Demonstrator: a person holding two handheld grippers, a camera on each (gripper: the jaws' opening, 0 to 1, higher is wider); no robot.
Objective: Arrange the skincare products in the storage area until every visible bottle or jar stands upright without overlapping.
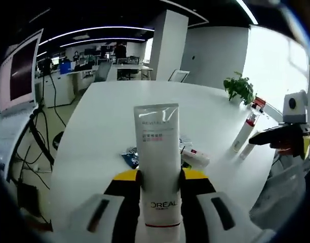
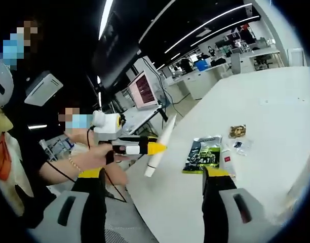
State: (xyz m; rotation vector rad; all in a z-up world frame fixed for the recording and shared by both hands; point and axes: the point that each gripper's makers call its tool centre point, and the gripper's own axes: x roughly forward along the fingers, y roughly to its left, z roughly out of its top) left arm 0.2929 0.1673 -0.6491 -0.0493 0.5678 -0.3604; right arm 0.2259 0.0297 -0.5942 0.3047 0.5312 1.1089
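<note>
White table [image 1: 104, 126] below; my left gripper [image 1: 161, 178] clamps the tube [image 1: 157, 152], right gripper [image 2: 155, 177] open: I should lower it cap-down, vertical, beside the standing bottle [image 1: 244, 130].

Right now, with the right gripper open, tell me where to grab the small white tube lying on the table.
Take the small white tube mid-body, probably from above, right gripper jaws across its narrow width: it lies flat on the table.
</note>
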